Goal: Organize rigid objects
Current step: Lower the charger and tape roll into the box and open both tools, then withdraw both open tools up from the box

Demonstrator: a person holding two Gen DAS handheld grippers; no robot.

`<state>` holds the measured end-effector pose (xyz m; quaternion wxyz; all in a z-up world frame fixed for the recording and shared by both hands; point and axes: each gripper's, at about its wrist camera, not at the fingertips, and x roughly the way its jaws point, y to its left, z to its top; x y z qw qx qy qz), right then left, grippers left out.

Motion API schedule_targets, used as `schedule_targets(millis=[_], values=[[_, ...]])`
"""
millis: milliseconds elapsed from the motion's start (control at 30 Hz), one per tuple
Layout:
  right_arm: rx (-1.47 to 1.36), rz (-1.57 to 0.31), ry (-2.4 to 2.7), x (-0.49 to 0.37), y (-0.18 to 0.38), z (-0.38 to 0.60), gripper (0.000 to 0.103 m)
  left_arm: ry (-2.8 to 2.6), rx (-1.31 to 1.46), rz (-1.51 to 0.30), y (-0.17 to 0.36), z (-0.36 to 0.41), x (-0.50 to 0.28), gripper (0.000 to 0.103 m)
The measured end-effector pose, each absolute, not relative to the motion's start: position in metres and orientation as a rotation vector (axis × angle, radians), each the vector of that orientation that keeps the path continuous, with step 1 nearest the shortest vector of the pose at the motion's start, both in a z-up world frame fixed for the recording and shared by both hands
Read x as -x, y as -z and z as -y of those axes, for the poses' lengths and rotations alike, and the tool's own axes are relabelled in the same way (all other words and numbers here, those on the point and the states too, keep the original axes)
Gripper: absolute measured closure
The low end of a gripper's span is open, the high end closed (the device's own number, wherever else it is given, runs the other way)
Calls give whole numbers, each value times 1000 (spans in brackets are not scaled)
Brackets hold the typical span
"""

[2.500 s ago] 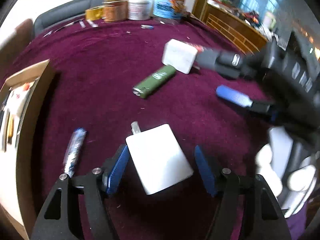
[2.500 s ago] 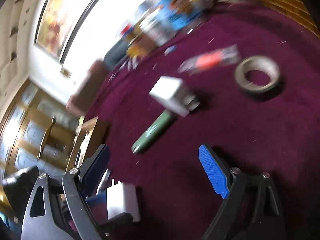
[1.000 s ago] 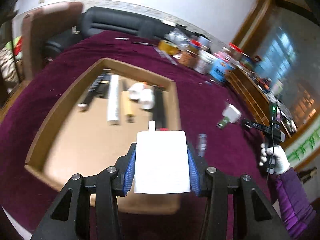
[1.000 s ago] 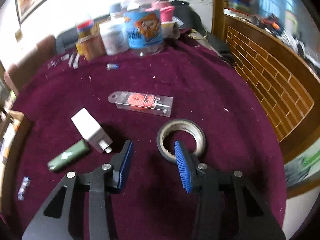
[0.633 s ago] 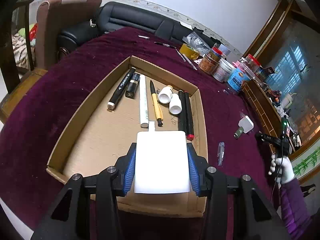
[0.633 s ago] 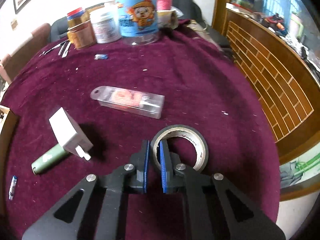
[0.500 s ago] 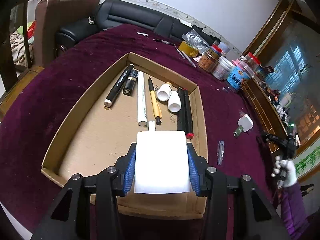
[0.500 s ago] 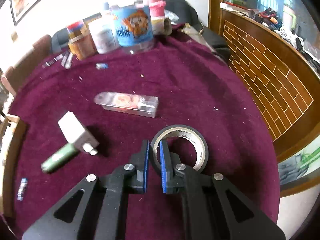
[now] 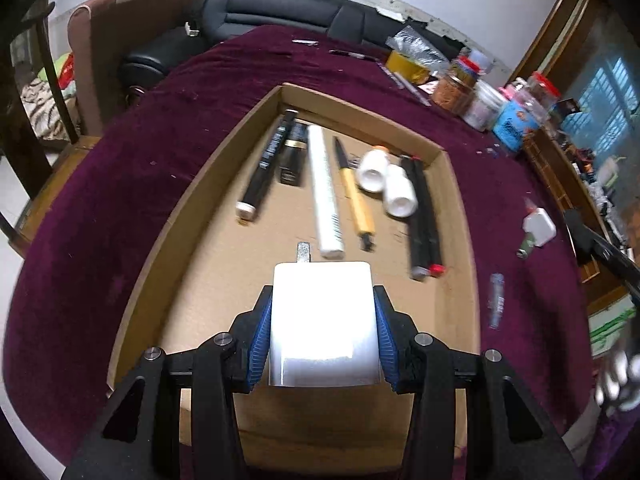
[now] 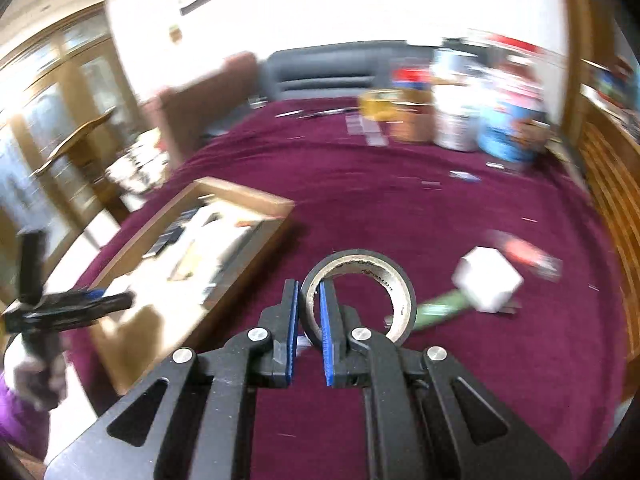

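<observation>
Left gripper (image 9: 323, 332) clamped a white charger (image 9: 323, 320) between its blue pads, held above the near end of the cardboard tray (image 9: 192, 216) (pens, markers and two white bottles lay in a row farther in). Right gripper (image 10: 308, 320) was closed on the wall of a tape roll (image 10: 360, 292), lifted over the maroon tablecloth (image 10: 400, 200), with another white charger (image 10: 486, 284) and a green lighter (image 10: 438, 312) beyond it.

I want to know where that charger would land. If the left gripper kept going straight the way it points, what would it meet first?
Probably the bare floor of the cardboard box, just short of the white tube. The left gripper holds the white charger above it; depth is unclear.
</observation>
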<state>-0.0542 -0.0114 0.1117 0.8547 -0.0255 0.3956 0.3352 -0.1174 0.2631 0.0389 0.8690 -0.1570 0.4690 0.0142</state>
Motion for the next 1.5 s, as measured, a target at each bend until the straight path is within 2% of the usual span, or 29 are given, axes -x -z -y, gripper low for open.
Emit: schedule_targets(millis=[267,633,900,1033,1133,1333,1367,1433,1500], values=[[154,-895,-898,87,-90,-96,95,-41,356,-1046,-18,-285,87,62],[291,-1013,-919,97,-46,-158,95,-5,421,-1045,-22,-298,81,60],[353,-1045,-872,88,-30,-180,94,-15,451,-858,-62,-324,132,49],[346,-1023,-842,84,-34,-181,94,-75,448,-791,-72,-340,157,41],[328,-993,-834,89,-45,-173,94,-108,439,-775,-71,-348,169,41],[314,-788,-669,99,-85,-126,93,-241,368,-706,-73,-340,187,41],[300,-728,-599,99,-94,-110,89,-257,353,-680,-76,-337,191,41],[279,-596,-477,102,-110,-84,72,-297,301,-598,-87,-326,205,41],[249,-453,-341,106,-120,-56,16,-313,252,-528,-97,-311,216,41]])
